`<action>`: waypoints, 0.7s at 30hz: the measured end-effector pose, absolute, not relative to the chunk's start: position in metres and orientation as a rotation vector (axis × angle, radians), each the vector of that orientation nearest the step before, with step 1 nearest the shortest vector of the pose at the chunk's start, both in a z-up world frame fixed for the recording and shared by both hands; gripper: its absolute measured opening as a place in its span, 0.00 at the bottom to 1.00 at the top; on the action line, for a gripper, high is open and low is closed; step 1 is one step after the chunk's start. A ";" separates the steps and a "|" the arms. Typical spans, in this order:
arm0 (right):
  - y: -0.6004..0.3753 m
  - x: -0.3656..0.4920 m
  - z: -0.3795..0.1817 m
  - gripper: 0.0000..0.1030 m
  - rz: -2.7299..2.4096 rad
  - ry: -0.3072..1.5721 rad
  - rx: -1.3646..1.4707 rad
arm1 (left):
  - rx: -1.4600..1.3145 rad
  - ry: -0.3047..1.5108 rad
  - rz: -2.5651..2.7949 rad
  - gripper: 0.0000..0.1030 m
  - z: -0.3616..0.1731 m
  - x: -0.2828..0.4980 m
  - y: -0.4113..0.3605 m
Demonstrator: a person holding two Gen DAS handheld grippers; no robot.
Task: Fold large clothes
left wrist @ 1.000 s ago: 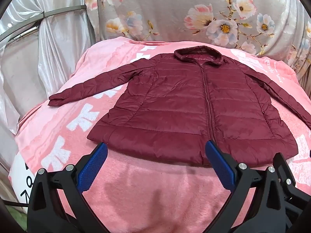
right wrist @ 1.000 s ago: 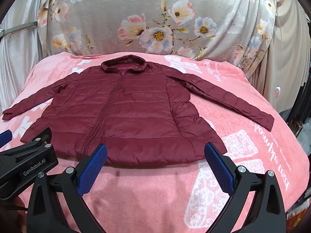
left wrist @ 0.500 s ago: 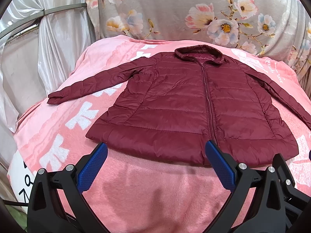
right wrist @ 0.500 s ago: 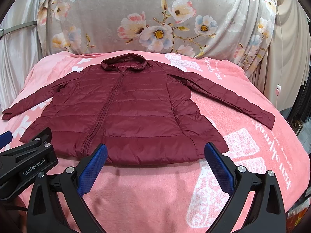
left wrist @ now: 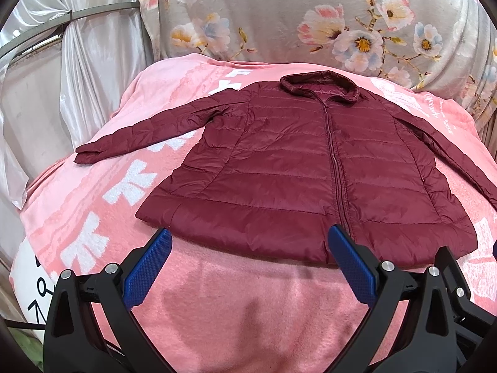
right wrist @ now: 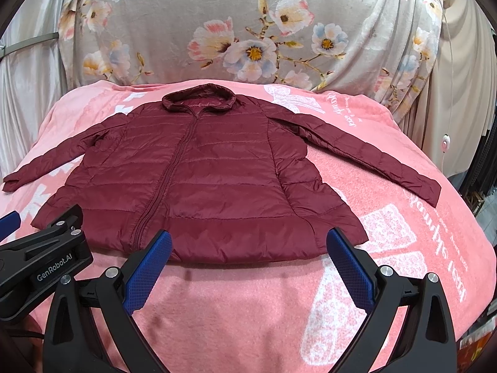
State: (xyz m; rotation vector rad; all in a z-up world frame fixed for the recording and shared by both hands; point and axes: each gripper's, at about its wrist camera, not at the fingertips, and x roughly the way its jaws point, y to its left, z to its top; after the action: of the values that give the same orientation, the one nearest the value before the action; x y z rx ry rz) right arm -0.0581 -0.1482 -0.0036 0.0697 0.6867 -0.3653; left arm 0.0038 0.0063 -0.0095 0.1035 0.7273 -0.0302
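jacket point(left wrist: 298, 168) nearly unmoved | hem just ahead of left gripper point(left wrist: 248, 242), right gripper point(right wrist: 248, 242) | both released, empty

White lettering "GenRobot.AI" is printed on the black plastic body of the left gripper point(right wrist: 9, 222), seen at the lower left of the right wrist view. The pink fleece blanket point(right wrist: 403, 217) carries white woven script along its right side and near its far edge, too distorted to read. Black marks on a white patch at the blanket's left corner, in the left wrist view, are likewise illegible.
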 end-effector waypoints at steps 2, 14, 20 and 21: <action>-0.148 -0.058 -0.003 0.95 -0.365 0.687 0.071 | 0.103 0.727 -0.030 0.95 -0.010 0.004 0.007; -0.144 -0.058 -0.005 0.95 -0.365 0.691 0.072 | 0.101 0.728 -0.031 0.95 -0.011 0.005 0.008; -0.146 -0.057 -0.004 0.95 -0.364 0.693 0.074 | 0.100 0.730 -0.031 0.95 -0.011 0.006 0.009; -0.146 -0.057 -0.004 0.95 -0.364 0.693 0.074 | 0.099 0.729 -0.032 0.95 -0.011 0.006 0.009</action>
State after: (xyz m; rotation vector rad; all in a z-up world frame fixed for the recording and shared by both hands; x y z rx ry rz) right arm -0.0572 -0.1460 -0.0038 0.0741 0.6927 -0.3641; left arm 0.0055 0.0087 -0.0106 0.0992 0.7295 -0.0321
